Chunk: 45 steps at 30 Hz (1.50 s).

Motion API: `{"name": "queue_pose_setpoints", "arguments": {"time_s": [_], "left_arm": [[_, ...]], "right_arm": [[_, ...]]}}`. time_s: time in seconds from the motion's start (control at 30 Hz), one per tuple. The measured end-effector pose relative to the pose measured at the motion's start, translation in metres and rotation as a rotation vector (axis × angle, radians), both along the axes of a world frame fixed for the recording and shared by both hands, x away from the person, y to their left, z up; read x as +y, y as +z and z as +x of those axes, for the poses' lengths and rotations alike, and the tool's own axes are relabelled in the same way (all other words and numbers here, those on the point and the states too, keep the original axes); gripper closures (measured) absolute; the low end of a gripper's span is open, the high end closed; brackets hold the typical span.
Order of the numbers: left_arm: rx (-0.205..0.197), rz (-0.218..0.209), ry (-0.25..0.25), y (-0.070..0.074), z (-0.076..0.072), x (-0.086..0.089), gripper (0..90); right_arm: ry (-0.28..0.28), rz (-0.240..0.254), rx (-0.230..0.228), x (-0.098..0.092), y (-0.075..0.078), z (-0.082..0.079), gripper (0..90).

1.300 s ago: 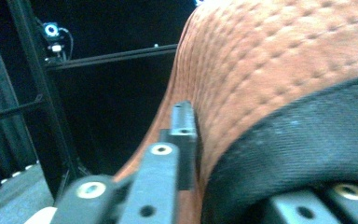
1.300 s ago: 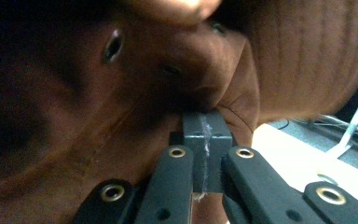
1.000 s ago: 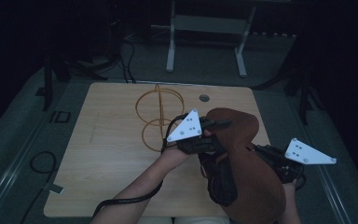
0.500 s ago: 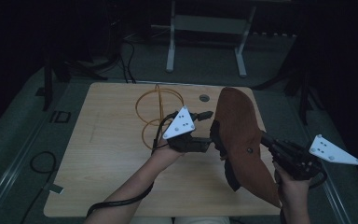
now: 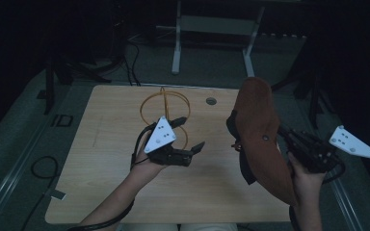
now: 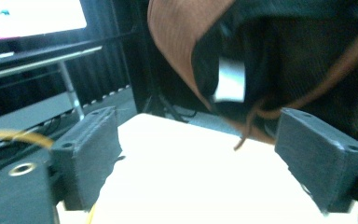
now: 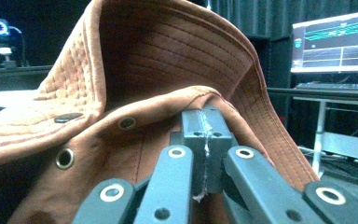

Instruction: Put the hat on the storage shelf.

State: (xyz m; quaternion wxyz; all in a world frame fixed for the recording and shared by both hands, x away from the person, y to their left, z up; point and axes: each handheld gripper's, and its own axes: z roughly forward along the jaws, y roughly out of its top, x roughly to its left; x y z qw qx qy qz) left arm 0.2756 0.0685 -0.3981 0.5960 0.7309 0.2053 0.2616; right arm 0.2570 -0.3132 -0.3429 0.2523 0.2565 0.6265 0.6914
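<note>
A brown corduroy hat (image 5: 260, 130) with a dark lining hangs above the table's right side. My right gripper (image 5: 285, 136) is shut on its edge; in the right gripper view the closed jaws (image 7: 205, 128) pinch the brown cloth (image 7: 168, 51) near its metal eyelets. My left gripper (image 5: 191, 133) is held over the middle of the table, open and with nothing in it, to the left of the hat. In the left gripper view its spread jaws (image 6: 205, 158) frame the hat's underside (image 6: 270, 51), with a white label (image 6: 230, 79) and a dangling cord (image 6: 247, 133).
An orange wire stand (image 5: 165, 103) made of rings rises from the wooden table (image 5: 111, 159) just behind my left gripper. A round cable hole (image 5: 211, 101) lies near the far edge. A lit monitor (image 7: 335, 42) and a metal frame (image 5: 217, 29) stand beyond the table.
My left gripper has let go of the hat and opened, staying near the middle. My right gripper has carried the hat to the right and raised it upright.
</note>
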Motion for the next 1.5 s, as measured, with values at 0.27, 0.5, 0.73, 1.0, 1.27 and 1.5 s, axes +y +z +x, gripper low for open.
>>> {"name": "queue_pose_setpoints", "arguments": {"time_s": [0.27,0.5,0.73,1.0,1.27,1.5], "left_arm": [[0.042,-0.013,0.108,-0.028,-0.018,0.052,12.5],[0.102,0.050,0.195,-0.068,-0.032,0.084,8.5],[0.179,0.060,0.254,-0.118,-0.047,0.108,8.5],[0.208,0.029,0.311,-0.145,-0.064,0.127,8.5],[0.210,-0.015,0.366,-0.152,-0.069,0.142,8.5],[0.184,-0.011,0.373,-0.153,-0.070,0.144,8.5]], "right_arm": [[-0.017,0.000,0.025,0.010,0.013,0.033,90.0],[-0.007,-0.029,0.038,0.038,0.026,0.062,90.0],[0.010,-0.048,0.053,0.071,0.041,0.090,90.0],[0.037,-0.083,0.054,0.117,0.057,0.117,90.0],[0.090,-0.114,0.065,0.175,0.064,0.137,90.0],[0.163,-0.209,0.127,0.233,0.043,0.154,90.0]]}}
